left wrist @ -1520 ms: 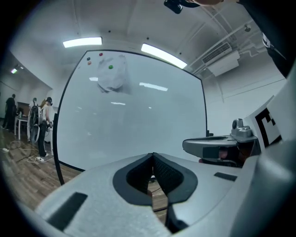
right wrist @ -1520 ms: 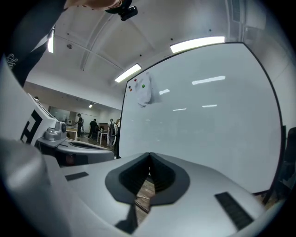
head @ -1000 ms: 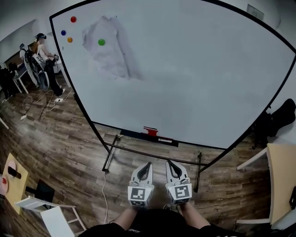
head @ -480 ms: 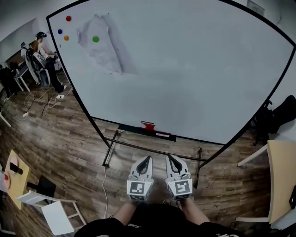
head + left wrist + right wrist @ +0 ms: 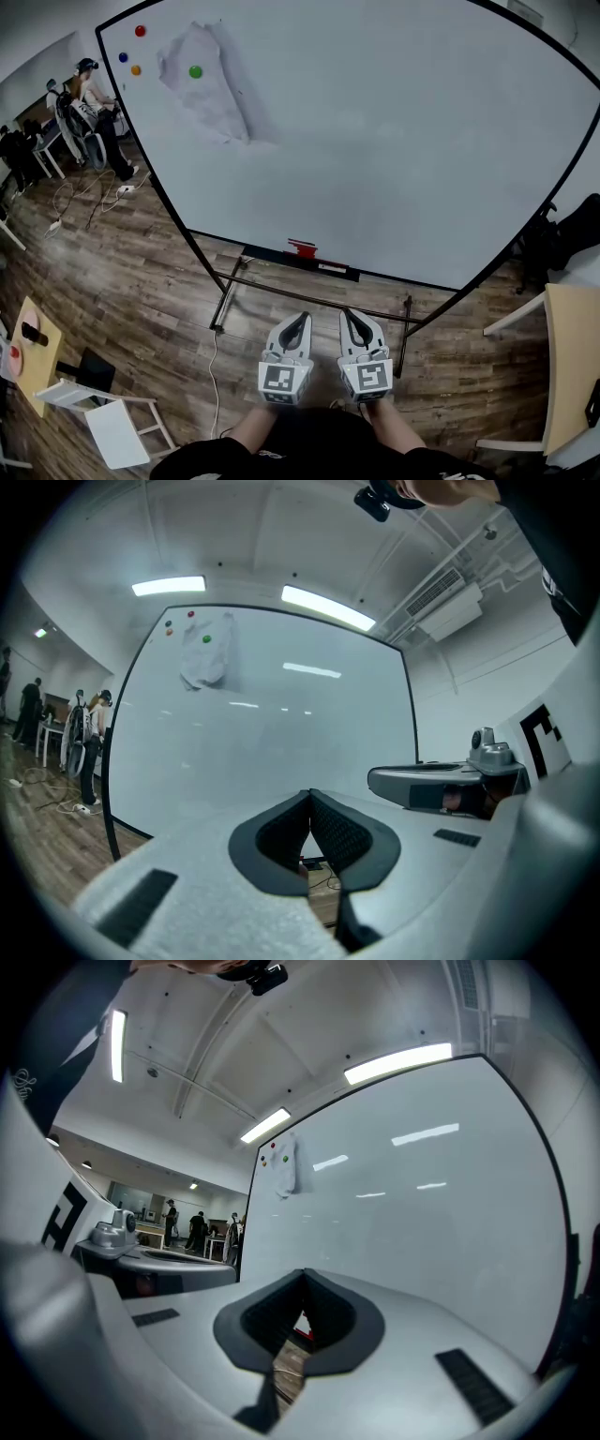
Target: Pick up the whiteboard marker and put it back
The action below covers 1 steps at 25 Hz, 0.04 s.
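1. Both grippers hang low and side by side in front of the whiteboard [image 5: 375,141], pointing at its stand over the wooden floor [image 5: 141,281].
2. Left gripper [image 5: 300,320]: in its own view the jaws meet at the tips, with nothing between them [image 5: 309,795].
3. Right gripper [image 5: 348,317]: same story, jaws together at the tips and empty [image 5: 302,1275].
4. Along the whiteboard's bottom edge runs a dark tray [image 5: 272,258]. A red object [image 5: 302,247] sits near its middle.
5. Just right of the red object a slim pale thing [image 5: 332,268] lies flat on the tray. It could be the whiteboard marker, but it is too small to tell for sure.
6. The tray is well apart from both grippers, ahead of them and slightly to the left.
7. In the whiteboard's top left corner are red [image 5: 140,31], blue [image 5: 123,57] and orange [image 5: 136,70] magnets. A green magnet [image 5: 195,71] sits on a crumpled paper sheet [image 5: 220,98].
8. Far left, a person [image 5: 92,108] stands beside desks.
9. A bench [image 5: 572,366] shows at the right edge.
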{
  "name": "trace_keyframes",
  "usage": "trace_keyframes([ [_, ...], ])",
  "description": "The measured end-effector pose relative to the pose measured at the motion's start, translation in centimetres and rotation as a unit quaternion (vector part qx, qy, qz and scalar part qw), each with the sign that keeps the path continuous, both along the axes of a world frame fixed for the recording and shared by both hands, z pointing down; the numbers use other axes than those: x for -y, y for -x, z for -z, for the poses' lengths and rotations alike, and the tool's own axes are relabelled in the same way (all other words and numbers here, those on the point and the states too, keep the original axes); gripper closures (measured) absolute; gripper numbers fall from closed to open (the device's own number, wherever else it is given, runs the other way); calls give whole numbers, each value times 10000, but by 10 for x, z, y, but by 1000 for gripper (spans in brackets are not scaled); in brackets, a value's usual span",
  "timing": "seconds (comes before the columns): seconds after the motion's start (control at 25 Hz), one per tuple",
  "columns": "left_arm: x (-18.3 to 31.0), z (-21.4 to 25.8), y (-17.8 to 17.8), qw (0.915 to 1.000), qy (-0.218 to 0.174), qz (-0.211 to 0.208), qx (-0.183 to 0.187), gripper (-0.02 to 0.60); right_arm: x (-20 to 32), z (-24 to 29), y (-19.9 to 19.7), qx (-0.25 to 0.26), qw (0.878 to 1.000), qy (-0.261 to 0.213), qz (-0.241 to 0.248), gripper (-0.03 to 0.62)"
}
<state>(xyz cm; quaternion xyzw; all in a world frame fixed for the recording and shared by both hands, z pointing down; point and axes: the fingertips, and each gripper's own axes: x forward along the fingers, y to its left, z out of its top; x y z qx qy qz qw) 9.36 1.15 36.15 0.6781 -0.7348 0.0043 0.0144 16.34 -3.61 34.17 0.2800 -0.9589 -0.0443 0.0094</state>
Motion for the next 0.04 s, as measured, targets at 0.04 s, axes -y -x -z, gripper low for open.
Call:
trace_keyframes([
  [0.04,1,0,1,10000,-8,-16,-3,575,2,1,1,8,10000,-3,-8,592],
])
